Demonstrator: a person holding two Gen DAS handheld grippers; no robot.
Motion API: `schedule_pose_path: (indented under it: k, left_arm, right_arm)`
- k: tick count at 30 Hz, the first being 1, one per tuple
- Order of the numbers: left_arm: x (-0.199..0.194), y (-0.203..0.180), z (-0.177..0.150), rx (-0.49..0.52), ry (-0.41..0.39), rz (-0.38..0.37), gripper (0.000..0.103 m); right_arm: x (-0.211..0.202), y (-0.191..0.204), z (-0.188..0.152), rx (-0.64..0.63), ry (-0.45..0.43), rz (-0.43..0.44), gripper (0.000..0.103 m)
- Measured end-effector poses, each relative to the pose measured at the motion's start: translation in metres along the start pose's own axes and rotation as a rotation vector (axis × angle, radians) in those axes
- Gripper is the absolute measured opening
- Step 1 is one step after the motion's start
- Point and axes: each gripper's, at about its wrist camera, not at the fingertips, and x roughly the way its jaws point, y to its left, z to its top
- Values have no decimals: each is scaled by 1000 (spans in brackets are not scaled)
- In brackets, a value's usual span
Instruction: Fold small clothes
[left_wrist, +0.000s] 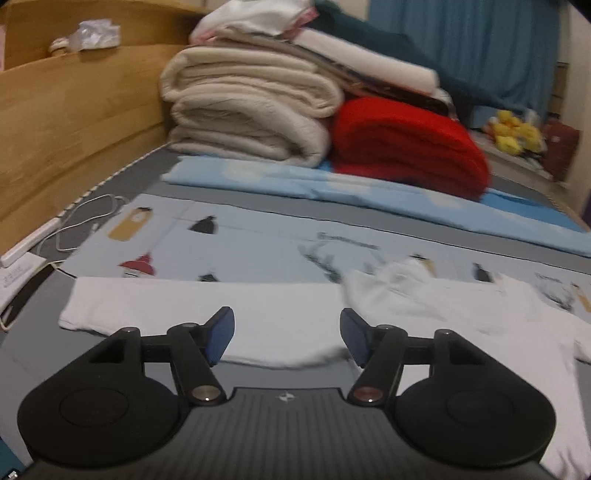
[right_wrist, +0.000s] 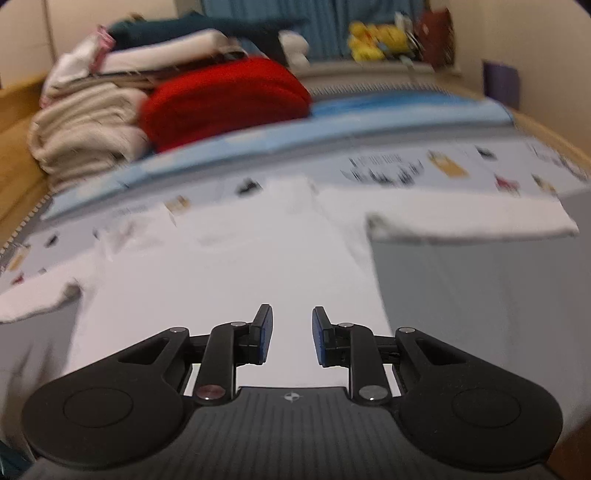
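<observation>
A small white long-sleeved top (left_wrist: 280, 321) lies spread flat on the bed. In the left wrist view its left sleeve stretches out to the left and the collar (left_wrist: 399, 284) is rumpled. My left gripper (left_wrist: 287, 334) is open and empty, hovering over the sleeve near its lower edge. In the right wrist view the top (right_wrist: 229, 273) lies with its body towards me and a sleeve (right_wrist: 469, 218) reaching right. My right gripper (right_wrist: 292, 334) is open and empty above the body's lower part.
A stack of cream blankets (left_wrist: 251, 110) and a red blanket (left_wrist: 410, 144) sit at the far end. A patterned light blue sheet (left_wrist: 258, 240) lies under the top. A white cable and power strip (left_wrist: 33, 243) lie by the wooden bed frame (left_wrist: 74, 122).
</observation>
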Motion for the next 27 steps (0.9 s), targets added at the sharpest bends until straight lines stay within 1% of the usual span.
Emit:
schedule_pose_path:
  k: [3,6,10,13,15,17,20,21,22,24,26,27]
  left_arm:
    - [23,21,10,-31,30,48,69]
    - [48,35,12,-39,55,83,69]
    - [55,64,3,-55,79,104,69]
    - [69,74,-2,-59,95,118,69]
    - [81,84,-8,-73,117,107,69]
    - [93,100,-14,-112,144,97,69]
    - [116,141,-23,-223,200,143,69]
    - [122,158,-26,-275,211,162,69]
    - [128,178,-29,-342,219,182,69]
    - [135,215,-34,-482,222,210,69]
    - [137,246,-40,-622,214,232,68]
    - [138,259,-43,-689,209,231,67]
  right_arm:
    - [4,21,25,-49,-47,6,24]
    - [14,46,54,-78,-73,41,24]
    - [41,85,96,-106,-102,85,24]
    - [71,116,123,-109,-102,123,25]
    - [90,135,136,-122,-100,148,25]
    - [104,150,144,-147,-114,180,25]
    - [123,161,143,-177,-124,227,26]
    - [130,164,139,-187,-104,220,26]
    - [137,165,136,-192,-73,215,26]
    - [146,163,135,-174,-32,234,26]
    - [150,162,137,-163,-17,242,26]
    - [152,162,139,-167,-17,244,25]
